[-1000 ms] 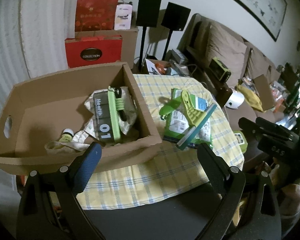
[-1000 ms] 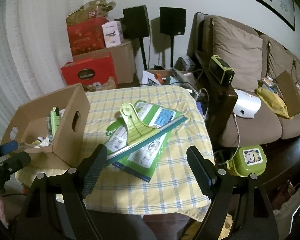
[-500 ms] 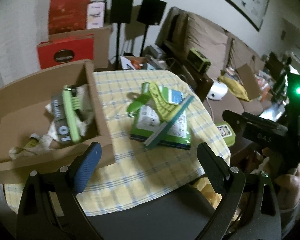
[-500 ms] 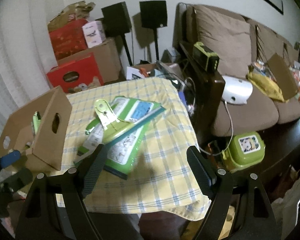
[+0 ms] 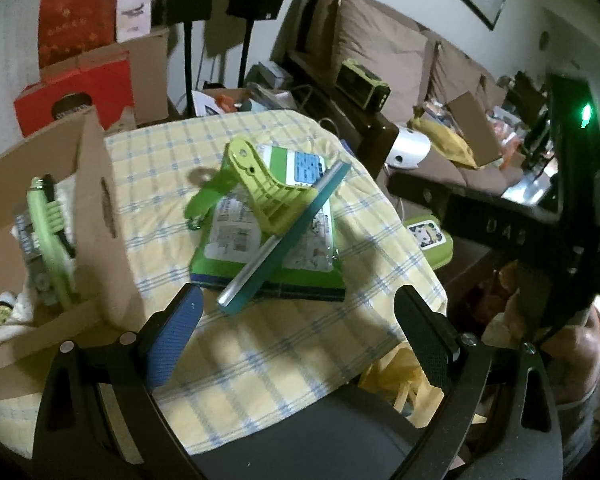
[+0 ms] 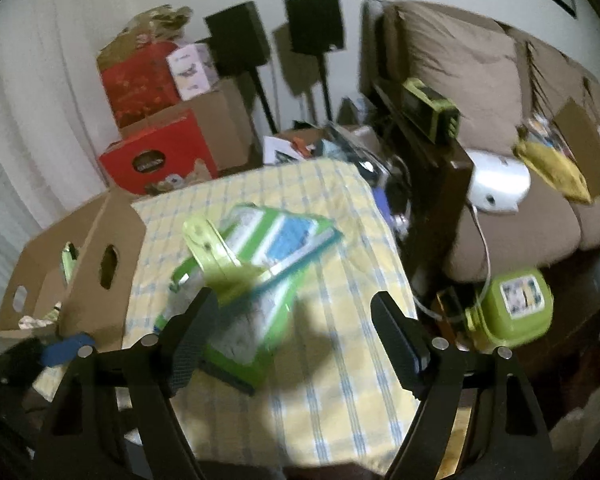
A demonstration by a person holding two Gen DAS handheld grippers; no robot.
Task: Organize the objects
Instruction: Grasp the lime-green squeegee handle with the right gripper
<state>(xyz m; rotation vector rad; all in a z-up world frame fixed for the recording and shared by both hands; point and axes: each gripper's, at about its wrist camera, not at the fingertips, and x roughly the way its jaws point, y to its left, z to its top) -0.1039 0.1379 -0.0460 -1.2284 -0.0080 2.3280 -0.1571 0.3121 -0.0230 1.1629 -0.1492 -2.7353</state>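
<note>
A green flat box (image 5: 272,256) lies on the yellow checked tablecloth (image 5: 260,360). A lime-green squeegee (image 5: 268,200) with a teal blade (image 5: 288,240) rests on top of it. A cardboard box (image 5: 100,216) at the left holds a green-and-grey packet (image 5: 44,236) and crumpled paper. My left gripper (image 5: 296,336) is open and empty, just in front of the green box. My right gripper (image 6: 300,336) is open and empty, above the near table edge, with the green box (image 6: 252,320) and squeegee (image 6: 216,256) ahead; this view is blurred.
A brown sofa (image 6: 500,184) with clutter stands to the right. A lime-green container (image 6: 512,312) sits low beside the table. Red and brown boxes (image 6: 160,152) and two black speakers (image 6: 276,40) stand against the back wall.
Both grippers have swung to the right and come nearer the green box and squeegee. The cardboard box has slid toward the left edge of both views. Both grippers stay open.
</note>
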